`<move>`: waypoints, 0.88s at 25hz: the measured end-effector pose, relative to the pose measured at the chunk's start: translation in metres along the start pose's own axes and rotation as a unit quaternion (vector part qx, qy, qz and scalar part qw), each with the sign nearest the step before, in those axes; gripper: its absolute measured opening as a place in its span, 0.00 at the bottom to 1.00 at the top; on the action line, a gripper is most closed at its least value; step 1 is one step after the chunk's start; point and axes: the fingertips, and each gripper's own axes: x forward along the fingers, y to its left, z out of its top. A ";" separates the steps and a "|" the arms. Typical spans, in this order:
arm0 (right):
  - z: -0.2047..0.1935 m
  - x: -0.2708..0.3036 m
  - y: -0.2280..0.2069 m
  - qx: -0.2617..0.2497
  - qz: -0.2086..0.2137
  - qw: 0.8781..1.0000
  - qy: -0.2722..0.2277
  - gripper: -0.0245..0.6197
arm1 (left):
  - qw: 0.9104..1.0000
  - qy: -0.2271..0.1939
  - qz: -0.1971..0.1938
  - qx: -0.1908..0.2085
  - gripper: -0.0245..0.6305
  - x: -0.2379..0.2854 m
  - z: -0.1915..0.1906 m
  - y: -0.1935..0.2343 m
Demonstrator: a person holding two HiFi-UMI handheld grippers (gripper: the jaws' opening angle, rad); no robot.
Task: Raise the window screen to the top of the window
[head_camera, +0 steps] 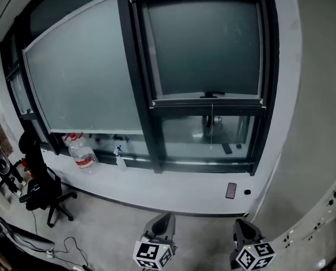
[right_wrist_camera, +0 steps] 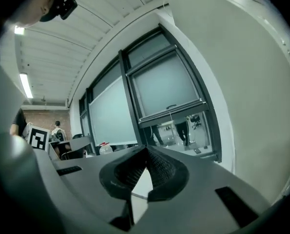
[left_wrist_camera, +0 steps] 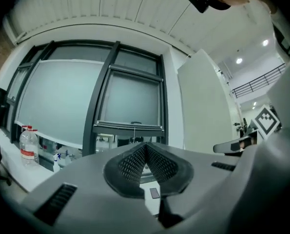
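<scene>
The smooth grey moulded left gripper point(left_wrist_camera: 145, 147) and right gripper point(right_wrist_camera: 145, 150) carry black dimpled pads point(left_wrist_camera: 132, 165), dark rectangular slots point(left_wrist_camera: 57, 201) and black-and-white square-marker cubes point(head_camera: 153, 254).

The window frame point(head_camera: 135, 78) is dark, matt metal. The window screen point(head_camera: 204, 47) is a matt grey sheet, possibly fine mesh, though no weave can be made out at this range. Below it is clear, glossy glass point(head_camera: 179, 137). The water bottle point(head_camera: 81, 152) is clear, shiny plastic. The wall point(head_camera: 314, 106) is smooth matt white. The left gripper point(left_wrist_camera: 145, 149) is matt grey plastic, and its pads point(left_wrist_camera: 130, 165) are black, dimpled and rubbery.
</scene>
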 end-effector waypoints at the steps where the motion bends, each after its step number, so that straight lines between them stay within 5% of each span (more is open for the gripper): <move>1: 0.003 0.015 -0.012 0.005 -0.011 1.000 0.007 0.05 | 1.000 -0.002 0.004 -0.005 0.04 0.015 0.000 0.005; 9: 0.024 0.119 -0.067 -0.015 -0.017 0.999 0.024 0.05 | 0.999 0.011 0.018 -0.041 0.04 0.125 -0.022 0.047; 15: 0.039 0.232 -0.132 -0.010 -0.036 0.999 0.018 0.05 | 1.000 -0.007 0.010 -0.024 0.04 0.255 -0.031 0.098; 19: 0.079 0.323 -0.174 -0.058 -0.035 0.998 0.014 0.05 | 0.999 -0.012 0.016 -0.037 0.04 0.357 -0.027 0.140; 22: 0.120 0.385 -0.191 -0.099 -0.029 0.995 0.003 0.05 | 1.000 -0.012 0.007 -0.006 0.04 0.427 -0.009 0.169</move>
